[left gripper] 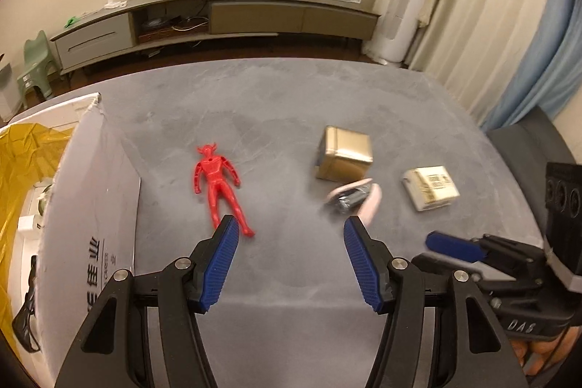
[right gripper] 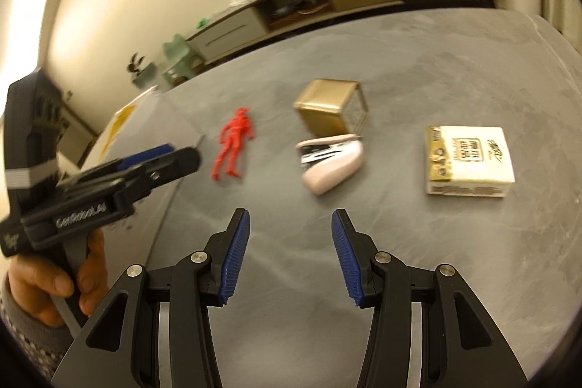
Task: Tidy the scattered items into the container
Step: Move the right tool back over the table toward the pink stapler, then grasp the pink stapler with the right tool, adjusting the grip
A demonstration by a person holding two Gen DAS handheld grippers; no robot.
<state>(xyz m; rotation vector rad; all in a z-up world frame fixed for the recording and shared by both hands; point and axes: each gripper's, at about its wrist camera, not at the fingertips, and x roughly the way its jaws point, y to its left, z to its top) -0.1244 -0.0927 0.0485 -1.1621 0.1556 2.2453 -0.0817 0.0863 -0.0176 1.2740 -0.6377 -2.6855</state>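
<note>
We hold both grippers above the grey bench (left gripper: 291, 119), empty: left gripper (left gripper: 291, 231) and right gripper (right gripper: 291, 224) have fingers spread wide. The red figure (left gripper: 218, 186) lies near the white box (left gripper: 98, 191) at left; right of it sit the gold tin (left gripper: 343, 153), pink stapler (right gripper: 329, 160) and white packet (right gripper: 469, 160).

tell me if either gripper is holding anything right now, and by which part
Nothing is held. The left gripper and the right gripper are both open with empty jaws, above the grey table.
</note>
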